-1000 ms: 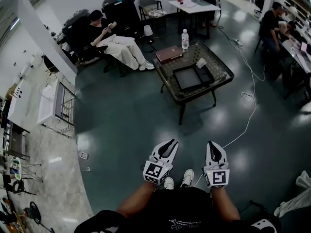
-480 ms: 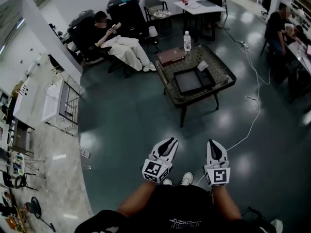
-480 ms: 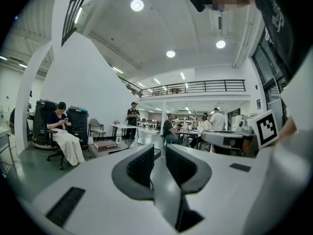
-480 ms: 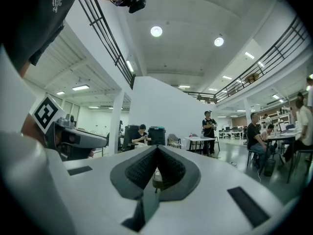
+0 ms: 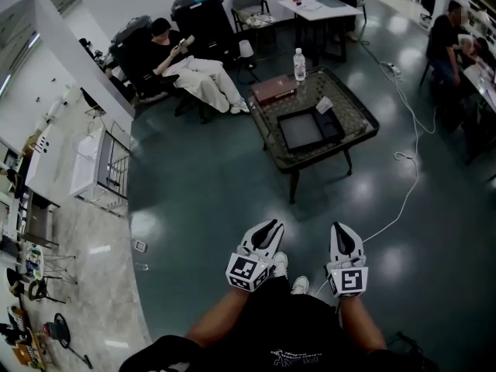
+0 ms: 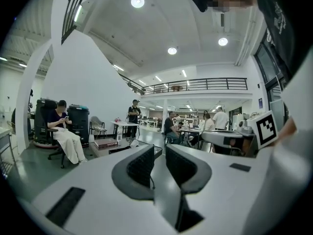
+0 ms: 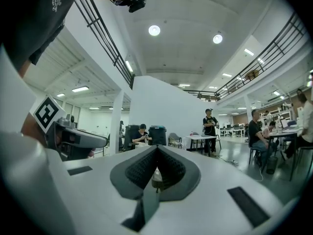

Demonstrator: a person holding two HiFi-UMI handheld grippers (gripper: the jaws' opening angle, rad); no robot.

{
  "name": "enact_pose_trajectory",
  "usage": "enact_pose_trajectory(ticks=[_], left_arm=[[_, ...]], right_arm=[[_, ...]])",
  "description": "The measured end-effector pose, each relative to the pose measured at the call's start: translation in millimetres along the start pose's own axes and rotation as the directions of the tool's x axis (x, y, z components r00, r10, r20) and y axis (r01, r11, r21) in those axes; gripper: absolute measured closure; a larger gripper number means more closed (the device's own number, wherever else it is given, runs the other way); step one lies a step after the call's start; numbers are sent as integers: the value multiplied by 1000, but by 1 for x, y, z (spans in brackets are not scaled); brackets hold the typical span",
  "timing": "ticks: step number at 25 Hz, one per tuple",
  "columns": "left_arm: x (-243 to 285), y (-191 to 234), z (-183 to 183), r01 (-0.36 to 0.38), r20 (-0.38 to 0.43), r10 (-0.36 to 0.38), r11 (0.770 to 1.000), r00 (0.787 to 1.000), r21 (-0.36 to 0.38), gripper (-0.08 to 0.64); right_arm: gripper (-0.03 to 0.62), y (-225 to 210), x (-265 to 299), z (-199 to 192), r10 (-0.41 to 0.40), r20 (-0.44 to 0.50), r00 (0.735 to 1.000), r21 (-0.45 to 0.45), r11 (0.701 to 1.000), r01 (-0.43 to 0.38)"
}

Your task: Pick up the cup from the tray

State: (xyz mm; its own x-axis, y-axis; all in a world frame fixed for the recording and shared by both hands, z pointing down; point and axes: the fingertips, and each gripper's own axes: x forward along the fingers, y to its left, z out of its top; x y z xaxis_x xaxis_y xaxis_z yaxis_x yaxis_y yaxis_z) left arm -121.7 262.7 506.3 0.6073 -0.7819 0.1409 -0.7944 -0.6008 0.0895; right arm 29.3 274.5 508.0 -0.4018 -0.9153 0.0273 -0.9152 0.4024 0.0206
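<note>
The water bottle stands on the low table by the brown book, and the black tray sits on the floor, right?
Not quite: the head view shows the black tray lying on the low table, not on the floor. The water bottle does stand on that table by the brown book.

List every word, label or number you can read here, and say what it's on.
No text here can be read.
White print on the shirt: too small to read.
Cover of the book: blurred.
Label on the bottle: too small.
Markers on the cubes: square patterns only, no letters.
</note>
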Motion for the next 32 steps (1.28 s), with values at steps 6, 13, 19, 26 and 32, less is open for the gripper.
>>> enact_pose_trajectory(ticks=[6,13,19,26,32], left_arm=[[27,13,-5,31,-10,-31,999,999,6,480],[62,37,3,53,-11,-53,999,999,5,480],[86,62,2,64,-23,-64,998,998,4,480],[116,95,6,89,-26,-88,996,996,10,480],[142,121,13,111,-17,-111,993,994,31,480]], right_arm=[[584,-2,22,1,3,-14,1000,-12,1000,-3],[584,-11,58,10,-11,-14,1000,-7,1000,11],[584,-21,89,-6,-11,-33,999,6,1000,11],[584,-31,135,-7,-25,-45,999,-1,1000,25],[584,-36,163,-13,-51,-71,996,13,999,53]])
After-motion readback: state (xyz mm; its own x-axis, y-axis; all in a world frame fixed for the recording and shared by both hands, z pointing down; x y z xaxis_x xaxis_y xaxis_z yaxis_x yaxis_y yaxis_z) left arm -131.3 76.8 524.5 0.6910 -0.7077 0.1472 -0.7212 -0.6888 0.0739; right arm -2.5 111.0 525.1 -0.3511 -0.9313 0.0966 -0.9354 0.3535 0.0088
